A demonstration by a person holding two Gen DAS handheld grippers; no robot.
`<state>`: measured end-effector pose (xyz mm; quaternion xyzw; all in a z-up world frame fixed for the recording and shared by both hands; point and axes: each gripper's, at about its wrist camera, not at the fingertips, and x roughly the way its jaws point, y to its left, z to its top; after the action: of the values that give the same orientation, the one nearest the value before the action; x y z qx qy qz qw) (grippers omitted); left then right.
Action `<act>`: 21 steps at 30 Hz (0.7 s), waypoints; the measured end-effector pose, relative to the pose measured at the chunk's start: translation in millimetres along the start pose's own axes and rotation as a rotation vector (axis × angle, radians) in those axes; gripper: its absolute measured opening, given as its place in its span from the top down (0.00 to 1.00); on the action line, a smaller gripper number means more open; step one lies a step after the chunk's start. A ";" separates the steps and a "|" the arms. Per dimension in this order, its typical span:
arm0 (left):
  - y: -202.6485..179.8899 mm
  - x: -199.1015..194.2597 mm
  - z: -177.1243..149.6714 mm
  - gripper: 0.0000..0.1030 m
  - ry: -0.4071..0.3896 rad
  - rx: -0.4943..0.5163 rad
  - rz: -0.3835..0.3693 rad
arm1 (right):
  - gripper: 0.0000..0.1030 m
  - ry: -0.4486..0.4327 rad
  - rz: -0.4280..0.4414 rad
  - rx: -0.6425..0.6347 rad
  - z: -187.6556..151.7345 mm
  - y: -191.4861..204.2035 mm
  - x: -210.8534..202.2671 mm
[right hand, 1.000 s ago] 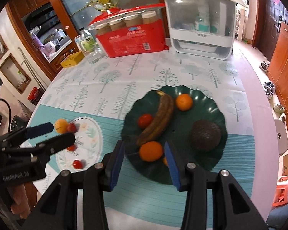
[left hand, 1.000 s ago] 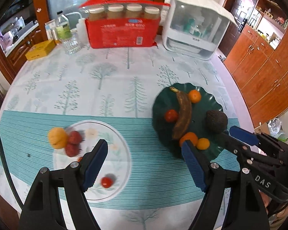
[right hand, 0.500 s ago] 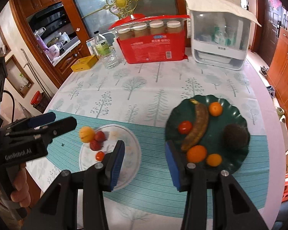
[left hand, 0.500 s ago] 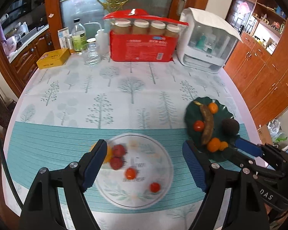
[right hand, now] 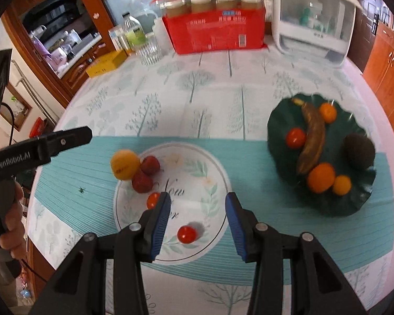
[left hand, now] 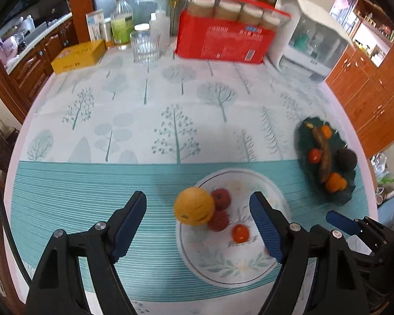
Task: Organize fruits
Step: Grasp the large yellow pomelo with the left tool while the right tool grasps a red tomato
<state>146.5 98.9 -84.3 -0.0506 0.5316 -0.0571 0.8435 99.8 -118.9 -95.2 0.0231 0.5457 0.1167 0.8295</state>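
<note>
A white floral plate (right hand: 197,168) (left hand: 249,265) holds an orange (right hand: 124,167) (left hand: 194,206) at its left rim, two dark red fruits (right hand: 145,173) (left hand: 219,210) and two cherry tomatoes (right hand: 187,234). To its right a dark green plate (right hand: 336,204) (left hand: 340,194) carries a brown banana (right hand: 311,136), a tomato, several oranges and a dark avocado (right hand: 359,151). My left gripper (left hand: 198,224) hangs open above the orange and red fruits. My right gripper (right hand: 195,220) is open over the white plate, with nothing between its pads; one tomato lies just below them.
At the table's far side stand a red box of jars (left hand: 223,36), a white appliance (left hand: 312,42), a drinking glass (left hand: 145,44), bottles and a yellow box (left hand: 77,55). A hand (right hand: 11,225) holds the left gripper's handle. Wooden cabinets flank the table.
Both grippers have swept left, away from the green plate and over the white plate. The green plate has slid toward the right of both views. Neither gripper has taken hold of anything.
</note>
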 end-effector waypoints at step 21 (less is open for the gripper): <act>14.5 91.6 -9.0 0.24 0.191 0.071 -0.052 | 0.58 0.129 -0.011 0.092 -45.3 7.2 63.9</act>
<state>178.2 99.2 -172.0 -0.0290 0.6057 -0.1024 0.7885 81.5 -102.0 -169.7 0.0506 0.6030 0.0882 0.7913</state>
